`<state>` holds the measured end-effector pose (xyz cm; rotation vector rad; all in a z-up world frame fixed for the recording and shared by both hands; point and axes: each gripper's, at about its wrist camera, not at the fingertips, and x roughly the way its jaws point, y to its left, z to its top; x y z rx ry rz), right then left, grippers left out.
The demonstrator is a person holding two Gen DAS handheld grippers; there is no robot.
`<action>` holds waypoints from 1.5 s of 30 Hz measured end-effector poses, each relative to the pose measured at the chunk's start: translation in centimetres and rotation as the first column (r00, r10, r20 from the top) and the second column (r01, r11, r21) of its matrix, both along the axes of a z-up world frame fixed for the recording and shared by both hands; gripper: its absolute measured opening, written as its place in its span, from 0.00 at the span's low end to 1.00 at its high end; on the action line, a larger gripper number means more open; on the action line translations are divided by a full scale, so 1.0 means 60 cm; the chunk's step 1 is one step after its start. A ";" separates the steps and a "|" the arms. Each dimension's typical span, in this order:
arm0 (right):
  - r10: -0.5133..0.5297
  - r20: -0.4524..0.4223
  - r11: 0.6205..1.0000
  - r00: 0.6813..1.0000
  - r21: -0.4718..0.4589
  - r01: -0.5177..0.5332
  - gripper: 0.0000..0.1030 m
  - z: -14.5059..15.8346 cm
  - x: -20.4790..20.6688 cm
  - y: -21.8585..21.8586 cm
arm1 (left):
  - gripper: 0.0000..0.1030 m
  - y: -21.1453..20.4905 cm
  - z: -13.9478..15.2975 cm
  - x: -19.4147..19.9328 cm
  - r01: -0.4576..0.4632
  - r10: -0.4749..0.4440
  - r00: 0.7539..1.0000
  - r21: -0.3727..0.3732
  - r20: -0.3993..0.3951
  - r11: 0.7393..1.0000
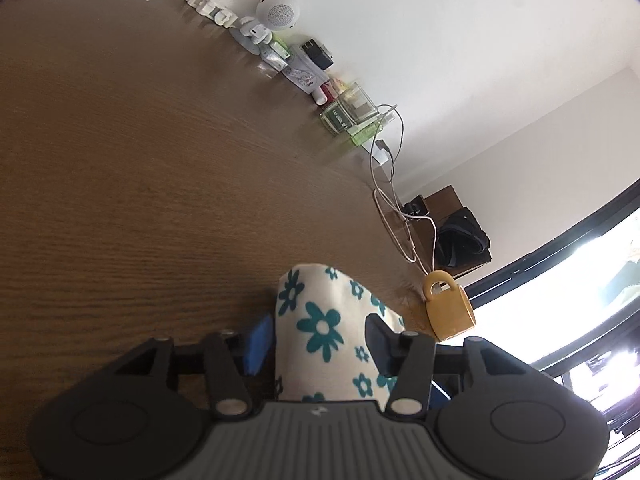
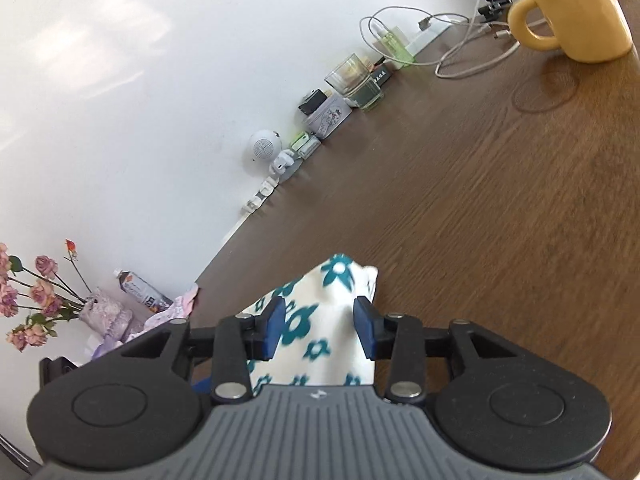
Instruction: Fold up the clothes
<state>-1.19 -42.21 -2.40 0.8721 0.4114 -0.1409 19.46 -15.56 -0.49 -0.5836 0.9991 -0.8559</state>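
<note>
In my left wrist view, the left tool (image 1: 320,336) has a fold of cloth (image 1: 328,320) between its fingers, the cream fabric printed with teal flowers bunched up and rising past the fingertips. The pads press against the fabric on both sides, so I read it as clenched on the cloth. The cloth is lifted above the brown wooden tabletop (image 1: 140,180), and its top edge looks rounded and doubled over.

In my right wrist view, the right tool (image 2: 320,320) grips the same cloth (image 2: 316,320), which comes to a soft peak just beyond the blue pads (image 2: 274,330). The flower print is a little blurred here. The fabric fills the gap between the fingers, so this tool is clenched on it as well.

A yellow mug (image 2: 576,16) stands on the tabletop (image 2: 500,220) at the far right, beside a tangle of white cables (image 2: 452,56). Along the far wall sits a row of small items, including a round white speaker (image 2: 264,146) and a clear glass container (image 2: 354,82). At the near left stands a vase of dried pink roses (image 2: 36,300).
</note>
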 end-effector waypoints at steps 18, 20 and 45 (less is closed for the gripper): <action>-0.037 0.029 0.998 0.999 0.059 0.035 0.14 -0.029 -0.047 0.028 | 0.33 0.024 -0.013 -0.039 0.024 -0.024 1.000 -0.029 -0.005 0.999; -0.034 0.031 0.999 0.999 0.039 0.033 0.14 -0.026 -0.049 0.032 | 0.33 0.023 -0.010 -0.043 0.022 -0.022 1.000 -0.023 0.006 0.999; 0.046 0.016 0.997 0.999 0.061 -0.047 0.27 -0.013 -0.103 0.049 | 0.42 0.056 -0.001 -0.106 0.070 -0.069 0.997 -0.027 0.027 0.997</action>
